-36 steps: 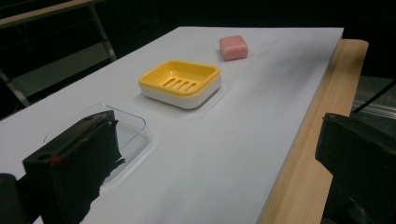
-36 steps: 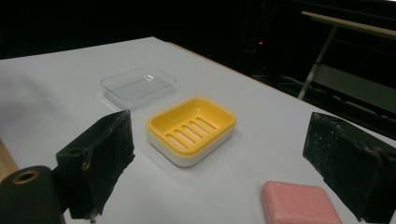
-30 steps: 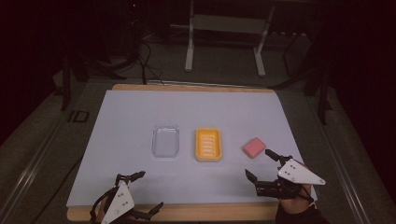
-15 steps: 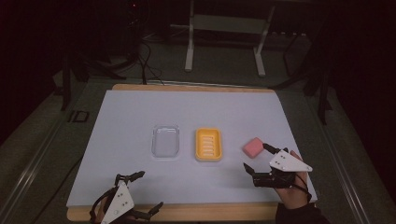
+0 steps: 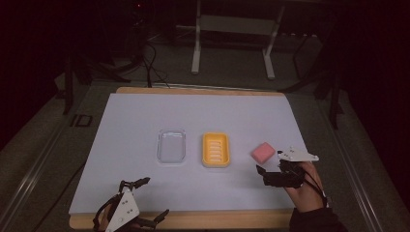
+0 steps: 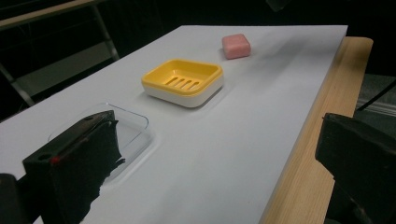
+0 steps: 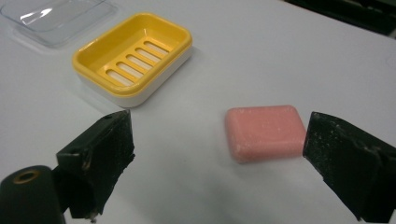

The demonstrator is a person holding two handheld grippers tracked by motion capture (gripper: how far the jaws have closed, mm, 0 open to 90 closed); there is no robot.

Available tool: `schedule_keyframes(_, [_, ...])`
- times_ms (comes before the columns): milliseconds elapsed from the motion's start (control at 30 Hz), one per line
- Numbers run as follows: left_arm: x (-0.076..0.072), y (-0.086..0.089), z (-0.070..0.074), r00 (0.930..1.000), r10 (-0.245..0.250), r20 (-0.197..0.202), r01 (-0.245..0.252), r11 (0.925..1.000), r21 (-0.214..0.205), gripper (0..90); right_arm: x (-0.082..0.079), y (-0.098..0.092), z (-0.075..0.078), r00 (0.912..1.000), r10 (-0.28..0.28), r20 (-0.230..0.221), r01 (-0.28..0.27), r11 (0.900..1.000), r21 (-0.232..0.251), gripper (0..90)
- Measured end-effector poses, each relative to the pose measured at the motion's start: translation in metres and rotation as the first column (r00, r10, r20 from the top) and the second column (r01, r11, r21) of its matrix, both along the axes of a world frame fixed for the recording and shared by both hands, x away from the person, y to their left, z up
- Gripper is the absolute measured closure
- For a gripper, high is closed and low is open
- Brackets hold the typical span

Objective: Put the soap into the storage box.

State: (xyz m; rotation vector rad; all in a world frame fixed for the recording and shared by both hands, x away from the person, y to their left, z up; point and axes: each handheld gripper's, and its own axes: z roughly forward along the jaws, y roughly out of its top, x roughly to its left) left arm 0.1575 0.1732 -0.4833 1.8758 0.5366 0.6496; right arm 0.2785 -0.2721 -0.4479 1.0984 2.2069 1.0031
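Note:
A pink soap bar (image 5: 263,152) lies on the white mat at the right. Left of it sits a yellow slotted soap dish (image 5: 215,149), and further left a clear plastic lid (image 5: 171,146). My right gripper (image 5: 269,163) is open just behind the soap, held by a hand. In the right gripper view the soap bar (image 7: 265,132) lies between the spread jaws, close to the right one, with the dish (image 7: 133,58) beyond. My left gripper (image 5: 153,198) rests open at the table's front edge, holding nothing. Its view shows the lid (image 6: 126,126), dish (image 6: 183,80) and soap (image 6: 236,46).
The white mat (image 5: 145,116) covers a wooden table whose bare front edge (image 5: 217,220) shows near me. Beyond the table stand metal frame legs (image 5: 196,43) and cables on a dark floor.
My right gripper has moved forward and left, closing in on the pink soap until the bar lies between its jaws. The left gripper has stayed put.

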Motion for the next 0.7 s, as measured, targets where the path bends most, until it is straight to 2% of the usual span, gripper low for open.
schedule_keyframes(100, [0.000,0.000,0.000,1.0000,0.000,0.000,0.000,1.0000,0.002,0.5,0.002,0.001,-0.003,0.9976,-0.028,-0.063,0.027,0.9995,-0.015,8.8])
schedule_keyframes(133, [0.000,0.000,0.000,1.0000,0.000,0.000,0.000,1.0000,0.002,0.5,0.002,0.001,-0.003,0.9976,-0.028,-0.063,0.027,0.9995,-0.015,8.8])
schedule_keyframes(167, [0.000,0.000,0.000,1.0000,0.000,0.001,0.000,1.0000,0.001,0.5,0.003,0.002,-0.004,0.9893,-0.062,-0.133,0.060,0.9981,-0.015,8.8])
schedule_keyframes(200, [0.000,0.000,0.000,1.0000,0.000,0.000,0.000,1.0000,0.001,0.5,0.007,0.004,-0.009,0.9759,-0.094,-0.197,0.081,0.9941,-0.073,8.8])
schedule_keyframes(267, [0.000,0.000,0.000,1.0000,-0.001,0.000,0.001,1.0000,0.004,0.5,0.009,0.005,-0.016,0.9515,-0.149,-0.269,0.118,0.9848,-0.127,8.8])
schedule_keyframes(367, [0.000,0.000,0.000,1.0000,-0.001,0.000,0.001,1.0000,0.008,0.5,0.009,0.008,-0.022,0.9301,-0.181,-0.319,0.139,0.9789,-0.150,8.8])
schedule_keyframes(433, [0.000,-0.001,-0.001,1.0000,0.000,-0.002,0.000,0.9999,0.011,0.5,0.010,0.009,-0.023,0.9260,-0.184,-0.330,0.140,0.9785,-0.151,8.8])
schedule_keyframes(467, [0.000,-0.001,-0.001,1.0000,-0.001,-0.002,0.001,0.9999,0.013,0.5,0.010,0.009,-0.022,0.9195,-0.185,-0.347,0.143,0.9794,-0.143,8.9])
schedule_keyframes(533, [0.000,-0.001,-0.001,1.0000,-0.001,-0.001,0.001,0.9999,0.015,0.5,0.011,0.011,-0.021,0.8990,-0.194,-0.393,0.152,0.9792,-0.134,8.9])
schedule_keyframes(600, [0.000,-0.001,-0.001,1.0000,-0.001,-0.002,0.001,0.9999,0.016,0.5,0.011,0.012,-0.019,0.8803,-0.221,-0.420,0.175,0.9739,-0.144,18.7])
schedule_keyframes(633, [0.000,-0.001,-0.001,1.0000,-0.001,-0.001,0.001,0.9999,0.016,0.5,0.012,0.013,-0.019,0.8630,-0.242,-0.444,0.191,0.9690,-0.157,16.3])
schedule_keyframes(700, [0.000,-0.001,-0.001,1.0000,-0.001,-0.002,0.001,0.9999,0.015,0.5,0.013,0.015,-0.019,0.8426,-0.257,-0.474,0.198,0.9653,-0.170,16.5])
